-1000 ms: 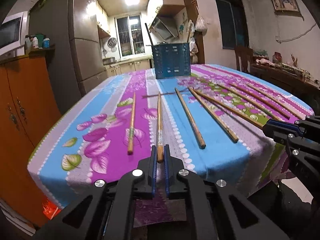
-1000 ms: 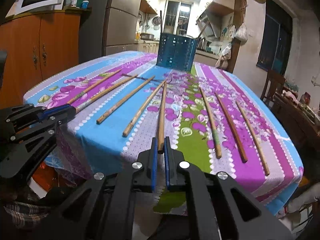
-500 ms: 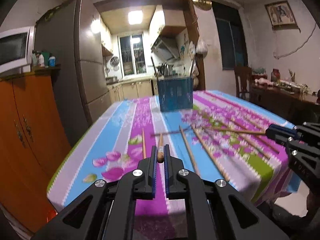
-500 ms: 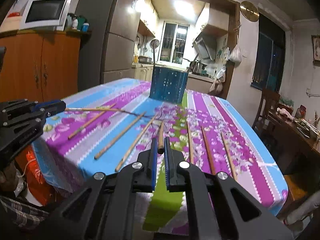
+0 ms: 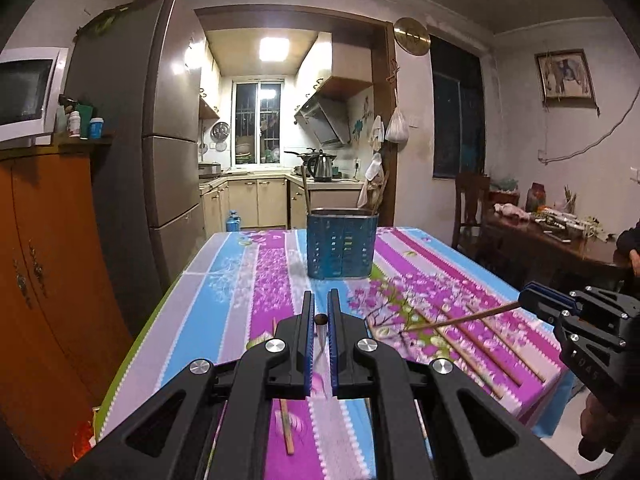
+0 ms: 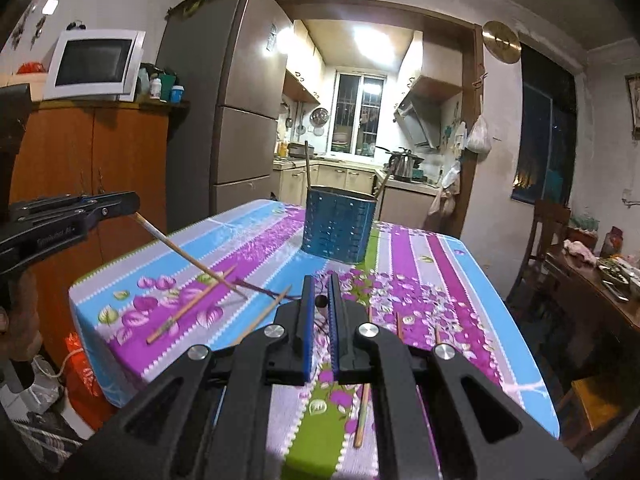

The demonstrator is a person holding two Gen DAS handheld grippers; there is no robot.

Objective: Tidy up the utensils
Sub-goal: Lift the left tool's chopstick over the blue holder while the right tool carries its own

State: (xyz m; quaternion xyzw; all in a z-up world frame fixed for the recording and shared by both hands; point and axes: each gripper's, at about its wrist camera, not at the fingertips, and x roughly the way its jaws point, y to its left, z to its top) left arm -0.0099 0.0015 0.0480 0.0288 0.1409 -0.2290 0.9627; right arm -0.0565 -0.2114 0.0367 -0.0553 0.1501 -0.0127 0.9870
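Observation:
My left gripper is shut on the end of a wooden chopstick, held in the air above the near edge of the striped floral tablecloth. In the right wrist view that left gripper shows at the left, its chopstick slanting down towards the table. My right gripper is shut on another chopstick; the left wrist view shows this gripper at the right, with its stick reaching left. A blue perforated utensil holder stands at the table's far middle with utensil handles in it.
Several more chopsticks lie on the cloth. An orange cabinet and a grey fridge stand to the left. A dark wooden side table and a chair stand to the right.
Both grippers have risen, each carrying its chopstick up off the table. The views have tilted up from the tabletop towards the kitchen.

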